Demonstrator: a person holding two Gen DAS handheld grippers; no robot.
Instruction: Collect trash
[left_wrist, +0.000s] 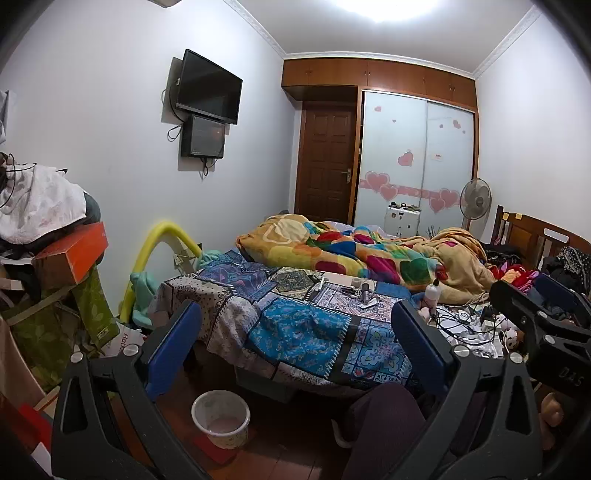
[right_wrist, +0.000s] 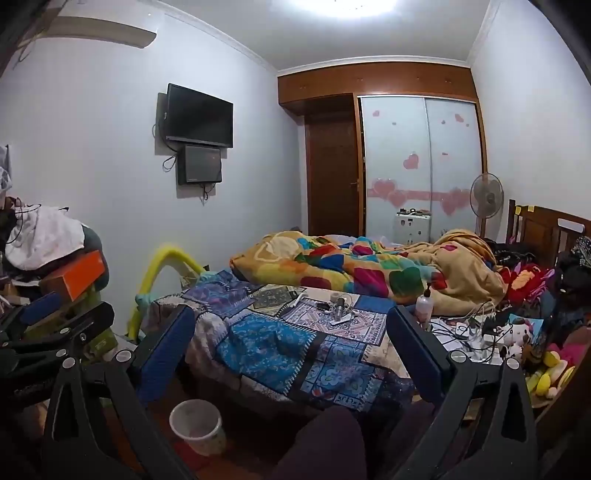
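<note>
Item: your left gripper (left_wrist: 295, 347), black frame with blue-padded fingers, jaws spread wide with nothing between them; your right gripper (right_wrist: 291, 350), same build, likewise wide apart and empty. Both are held up level, looking across the bed, the right one showing at the far right edge of the left wrist view. Item: small pale round plastic waste bin (left_wrist: 221, 419), upright on the dark wood floor at the near foot of the bed, mouth open upward, apparently holding little or nothing. It lies below and to the left of both grippers, nearer to your left one, so by my judgement the left hand has the shorter drop to it. Item: loose white paper scraps and wrappers among tangled white cables (left_wrist: 471, 325), on the near right of the bed top; likely the trash to gather, though which pieces are rubbish is too small to tell. They lie right of centre, closer to your right gripper, with no clear long axis. Item: white pump bottle with dark cap (right_wrist: 424, 304), upright just beside that clutter. Item: bed covered by a blue and purple patchwork quilt (right_wrist: 266, 343), soft and uneven, with a crumpled orange blanket of coloured hearts (left_wrist: 354, 254) on the far half. Item: room — wall-mounted black television (left_wrist: 208, 86) on the left wall, brown wooden door (left_wrist: 327, 158) and heart-stickered sliding wardrobe at the far end, pedestal fan (left_wrist: 475, 199) far right, piled boxes and cloth near left.
</note>
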